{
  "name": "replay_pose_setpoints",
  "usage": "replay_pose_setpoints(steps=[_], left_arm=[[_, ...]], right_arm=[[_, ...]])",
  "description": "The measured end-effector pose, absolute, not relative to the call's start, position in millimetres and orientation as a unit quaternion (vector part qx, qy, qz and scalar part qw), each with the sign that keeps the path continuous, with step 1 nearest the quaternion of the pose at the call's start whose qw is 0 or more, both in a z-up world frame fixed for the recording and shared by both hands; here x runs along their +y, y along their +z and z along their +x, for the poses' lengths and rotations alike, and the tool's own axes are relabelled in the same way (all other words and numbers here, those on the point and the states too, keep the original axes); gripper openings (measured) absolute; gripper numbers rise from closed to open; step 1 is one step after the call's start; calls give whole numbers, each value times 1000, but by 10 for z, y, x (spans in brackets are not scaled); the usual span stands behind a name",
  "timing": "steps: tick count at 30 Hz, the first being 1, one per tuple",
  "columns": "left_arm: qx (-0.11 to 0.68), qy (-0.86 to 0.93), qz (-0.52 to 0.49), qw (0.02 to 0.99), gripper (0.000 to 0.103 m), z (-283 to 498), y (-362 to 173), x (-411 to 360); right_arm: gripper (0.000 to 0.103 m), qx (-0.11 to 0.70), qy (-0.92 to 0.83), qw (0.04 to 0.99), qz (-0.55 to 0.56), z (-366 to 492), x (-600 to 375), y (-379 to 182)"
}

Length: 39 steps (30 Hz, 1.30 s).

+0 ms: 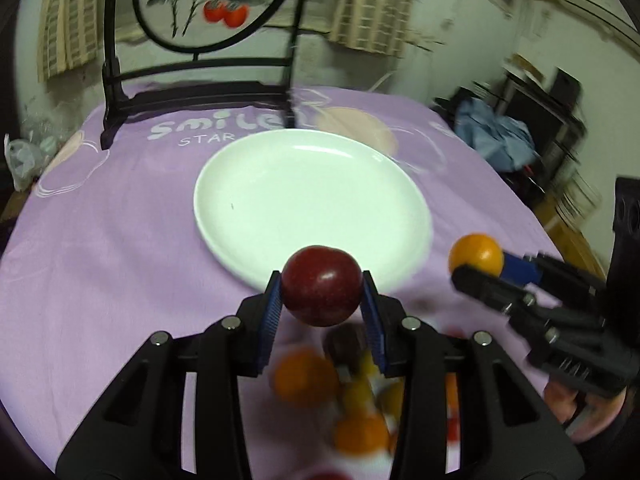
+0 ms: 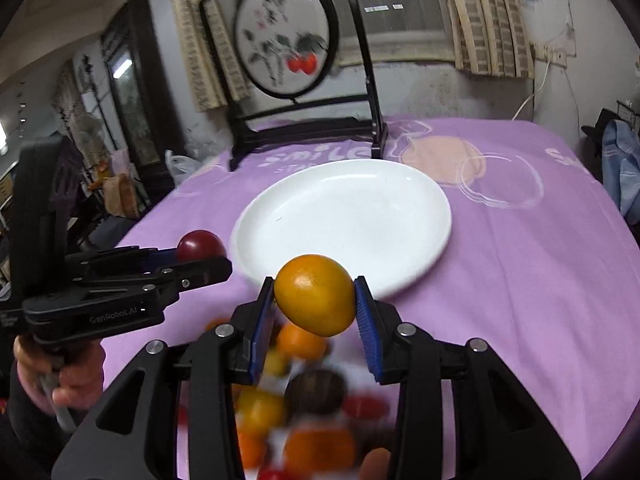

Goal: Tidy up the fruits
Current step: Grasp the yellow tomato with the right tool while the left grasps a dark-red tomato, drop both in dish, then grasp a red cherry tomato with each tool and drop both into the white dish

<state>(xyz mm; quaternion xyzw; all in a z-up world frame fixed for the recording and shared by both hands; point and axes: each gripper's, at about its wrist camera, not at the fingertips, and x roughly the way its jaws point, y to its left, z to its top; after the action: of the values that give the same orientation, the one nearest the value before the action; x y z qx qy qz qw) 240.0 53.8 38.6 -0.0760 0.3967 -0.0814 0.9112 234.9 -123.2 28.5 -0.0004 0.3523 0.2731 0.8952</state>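
Note:
My left gripper [image 1: 322, 286] is shut on a dark red plum [image 1: 322, 285], held above the near rim of the empty white plate [image 1: 280, 184]. My right gripper [image 2: 315, 296] is shut on an orange [image 2: 315, 294], also just in front of the plate [image 2: 352, 208]. In the left wrist view the right gripper [image 1: 478, 262] with the orange [image 1: 476, 254] is at the right. In the right wrist view the left gripper [image 2: 202, 258] with the plum [image 2: 200, 243] is at the left. A blurred pile of oranges and dark fruits [image 1: 340, 392] lies below both grippers [image 2: 296, 408].
The table has a purple cloth [image 1: 100, 240]. A black stand with a round painted screen [image 1: 208, 4] stands at the table's far edge behind the plate. A plastic bag [image 1: 22, 156] sits at the far left. Clutter and blue fabric [image 1: 496, 136] lie beyond the right edge.

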Motion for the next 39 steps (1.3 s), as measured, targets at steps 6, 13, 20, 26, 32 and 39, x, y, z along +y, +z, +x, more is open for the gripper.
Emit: replay_pose_setpoints(steps=[6, 13, 20, 26, 32, 39], left_arm=[[436, -55, -75, 895, 39, 2902, 74, 543], [460, -47, -70, 884, 47, 3003, -97, 550], [411, -45, -82, 907, 80, 2520, 289, 690], [399, -56, -67, 913, 85, 1838, 241, 774], [403, -105, -63, 907, 85, 1164, -7, 775], [407, -146, -41, 901, 84, 949, -91, 649]], right_arm=[[39, 409, 245, 879, -21, 2943, -1001, -25], [51, 419, 250, 872, -43, 2912, -947, -53], [51, 374, 263, 889, -34, 2378, -1298, 224], [51, 365, 298, 882, -13, 1729, -1647, 186], [51, 379, 372, 847, -14, 1120, -1700, 29], [51, 422, 367, 828, -47, 1037, -1537, -178]])
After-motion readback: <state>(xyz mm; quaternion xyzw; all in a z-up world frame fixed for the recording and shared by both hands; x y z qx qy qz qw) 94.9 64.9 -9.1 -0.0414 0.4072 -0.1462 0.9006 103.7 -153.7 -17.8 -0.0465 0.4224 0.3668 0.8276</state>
